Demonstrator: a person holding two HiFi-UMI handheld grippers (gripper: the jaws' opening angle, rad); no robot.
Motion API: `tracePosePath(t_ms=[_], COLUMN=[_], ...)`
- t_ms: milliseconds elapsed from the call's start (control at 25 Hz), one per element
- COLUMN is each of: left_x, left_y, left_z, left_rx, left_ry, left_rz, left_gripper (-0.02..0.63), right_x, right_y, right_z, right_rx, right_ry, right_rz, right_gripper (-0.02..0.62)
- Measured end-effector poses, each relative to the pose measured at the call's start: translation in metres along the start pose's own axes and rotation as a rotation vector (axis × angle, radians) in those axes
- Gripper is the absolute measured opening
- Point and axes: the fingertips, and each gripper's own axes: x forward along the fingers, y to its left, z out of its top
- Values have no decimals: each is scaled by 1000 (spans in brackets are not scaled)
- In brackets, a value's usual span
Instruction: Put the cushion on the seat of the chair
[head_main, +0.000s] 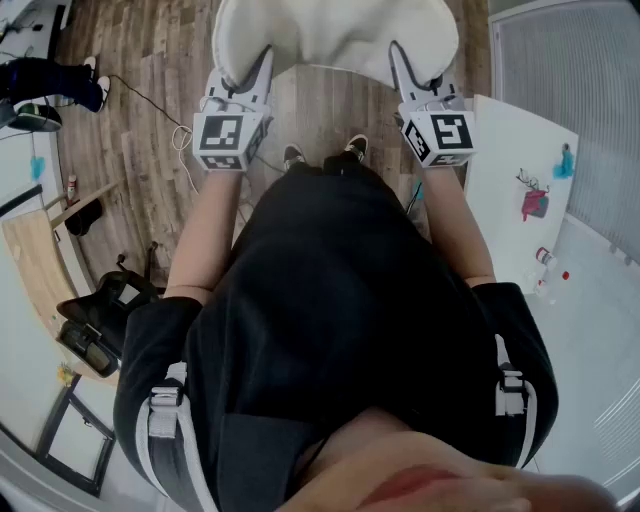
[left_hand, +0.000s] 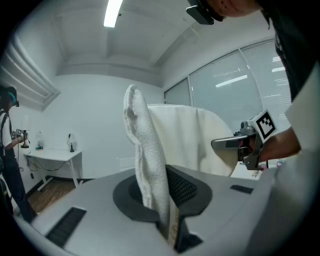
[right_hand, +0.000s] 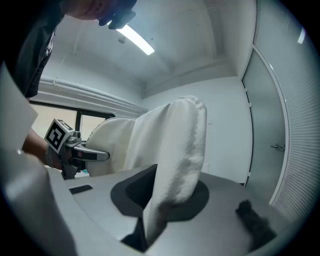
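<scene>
Cushion (head_main: 335, 30) cream-white; floor (head_main: 150, 60) brown wood-grain.

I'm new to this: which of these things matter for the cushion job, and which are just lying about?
In use: white cushion, clamped in the jaws of the left gripper and the right gripper.

Lying about: white table, red item on it, floor cable, wooden desk.

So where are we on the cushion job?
Done: the cushion is picked up, with the left gripper and the right gripper each shut on an edge of it. In hand: it hangs between them in front of the person, over the wooden floor. Left: setting it on the chair seat; no seat shows under it.
</scene>
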Motion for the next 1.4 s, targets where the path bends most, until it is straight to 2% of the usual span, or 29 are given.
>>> tracePosePath(t_ms=[560,1040,1200,1400], left_x=[23,51,58,71], left_y=[-32,-63,-60,-35], left_z=[7,19,17,16], left_rx=[8,25,24,23], left_ry=[6,9,19,15], left_rz=[0,54,60,50], left_gripper=[58,58,58,58], right_x=[-13,-14,-6,20], right_y=[-39,-89,-94,-94], right_z=[-5,-6,-9,-6], right_rx=[14,15,14,8], right_ry=[5,4,14,22], right_rz=[23,84,96,89], right_gripper=[52,52,52,52])
